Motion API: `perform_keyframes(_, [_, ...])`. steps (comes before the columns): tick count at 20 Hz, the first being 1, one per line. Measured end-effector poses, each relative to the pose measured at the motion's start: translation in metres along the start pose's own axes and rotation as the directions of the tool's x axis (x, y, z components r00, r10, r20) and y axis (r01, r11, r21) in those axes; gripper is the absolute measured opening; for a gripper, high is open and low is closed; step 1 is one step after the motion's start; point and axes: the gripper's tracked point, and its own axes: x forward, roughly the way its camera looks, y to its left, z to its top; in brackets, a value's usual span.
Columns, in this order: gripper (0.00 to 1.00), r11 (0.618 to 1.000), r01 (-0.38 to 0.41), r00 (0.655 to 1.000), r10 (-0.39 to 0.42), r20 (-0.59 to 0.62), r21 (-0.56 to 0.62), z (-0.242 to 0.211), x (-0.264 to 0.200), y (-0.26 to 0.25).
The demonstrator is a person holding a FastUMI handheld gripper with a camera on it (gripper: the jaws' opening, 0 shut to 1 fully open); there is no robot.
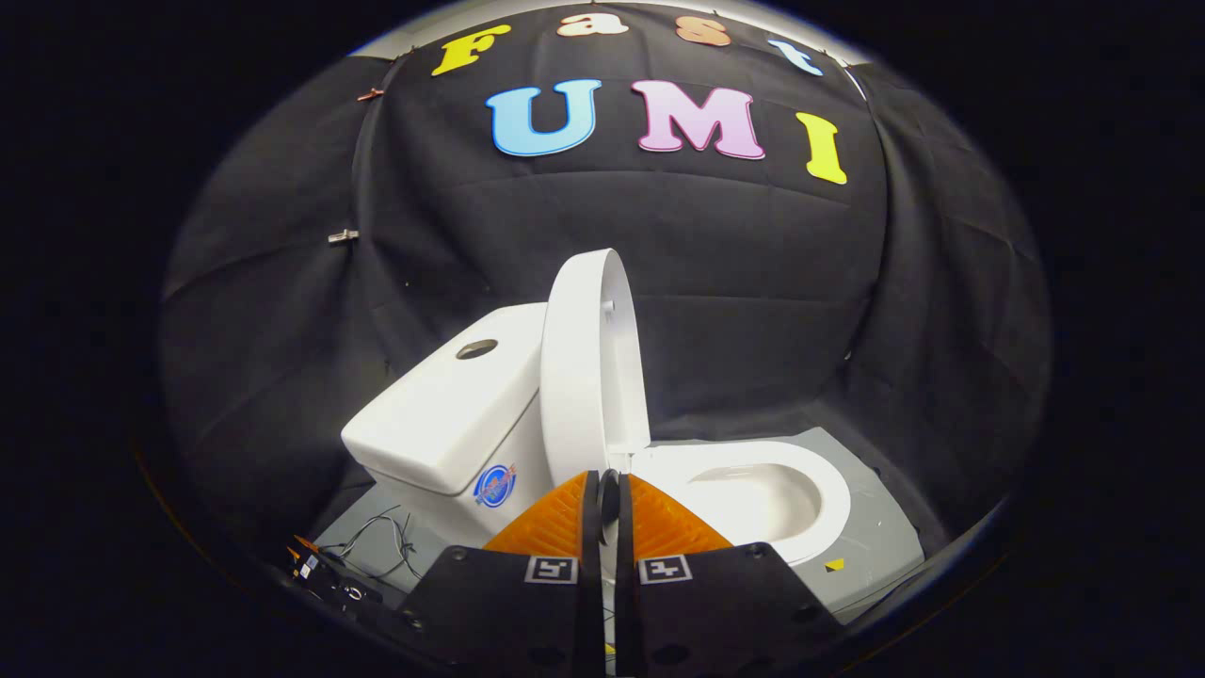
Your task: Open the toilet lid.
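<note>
With the toilet lid point(591, 367) upright against the tank point(442, 414) and the bowl point(772, 494) exposed: task apparently done; tool point(608, 499) narrowed, gripping nothing, just before the lid's hinge.

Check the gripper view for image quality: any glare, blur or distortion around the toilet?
Gripper view: strong fisheye bending, the booth wall's seams curve. Toilet lid stands raised, sharp, evenly lit; mild sheen inside the bowl, no blown glare. Tank is crisp. Hand-held gripper, fingers nearly together just before the lid's base, looks slightly soft up close.
</note>
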Motion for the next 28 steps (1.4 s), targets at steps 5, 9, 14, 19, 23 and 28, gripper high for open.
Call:
perform_keyframes(5, [0.09, 0.997, -0.022, 1.0, 0.022, -0.004, -0.075, -0.004, 0.005, 0.031])
perform_keyframes(9, [0.09, 0.988, 0.011, 1.0, -0.009, 0.012, -0.156, -0.005, 0.005, 0.041])
perform_keyframes(14, [0.1, 0.985, 0.03, 0.999, -0.026, 0.024, -0.172, -0.006, 0.007, 0.038])
perform_keyframes(19, [0.65, 0.981, -0.028, 1.0, 0.026, -0.017, -0.19, -0.015, 0.008, 0.044])
perform_keyframes(23, [0.99, 0.987, -0.019, 1.0, 0.02, 0.011, -0.158, -0.006, 0.001, 0.034])
perform_keyframes(28, [0.99, 0.99, -0.031, 0.997, 0.04, 0.064, -0.135, 0.027, -0.019, 0.025])
